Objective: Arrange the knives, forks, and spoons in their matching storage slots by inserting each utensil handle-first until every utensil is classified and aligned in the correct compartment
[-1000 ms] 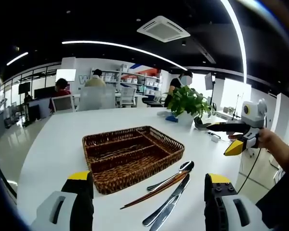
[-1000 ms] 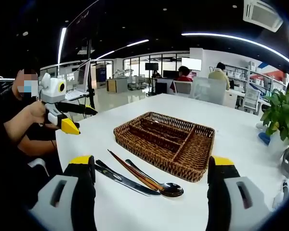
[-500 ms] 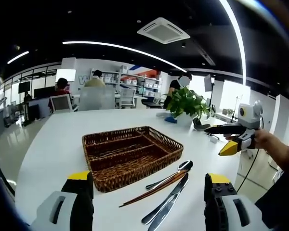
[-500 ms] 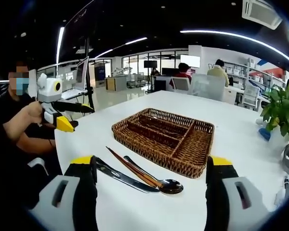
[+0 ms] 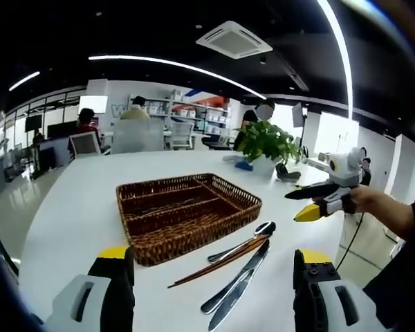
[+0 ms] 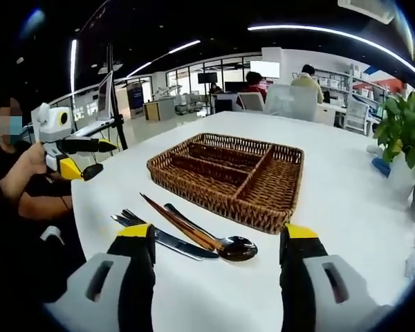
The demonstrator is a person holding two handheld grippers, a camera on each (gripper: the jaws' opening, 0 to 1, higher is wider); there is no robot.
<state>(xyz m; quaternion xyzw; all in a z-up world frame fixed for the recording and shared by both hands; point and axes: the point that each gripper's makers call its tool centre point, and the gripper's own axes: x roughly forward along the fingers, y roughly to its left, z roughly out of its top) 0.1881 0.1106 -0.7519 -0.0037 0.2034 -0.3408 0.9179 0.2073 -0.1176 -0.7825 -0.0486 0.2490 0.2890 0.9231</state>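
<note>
A brown wicker tray (image 5: 194,243) with long empty slots sits mid-table, its front wall also facing the right gripper view (image 6: 221,207). Beside it lie a metal spoon (image 5: 243,242) (image 6: 236,247), a pair of brown chopsticks (image 5: 211,268) (image 6: 171,217) and a table knife (image 5: 238,287) (image 6: 173,242), all touching. My left gripper (image 5: 211,254) stands open above the table's near edge, short of the utensils. My right gripper (image 6: 216,232) is open with the spoon between its jaws' lines. It also hangs in a hand at the right (image 5: 317,202). The left gripper shows again at far left (image 6: 69,149).
A potted green plant (image 5: 266,142) (image 6: 404,131) stands on the round white table (image 5: 76,207) behind the tray. A seated person (image 6: 17,173) holds the grippers at the table's edge. Other people, chairs and desks are far at the back.
The right gripper has come lower and nearer to the utensils, and its jaws stand a little closer together. Both views have shifted slightly. The utensils and tray lie as before.
</note>
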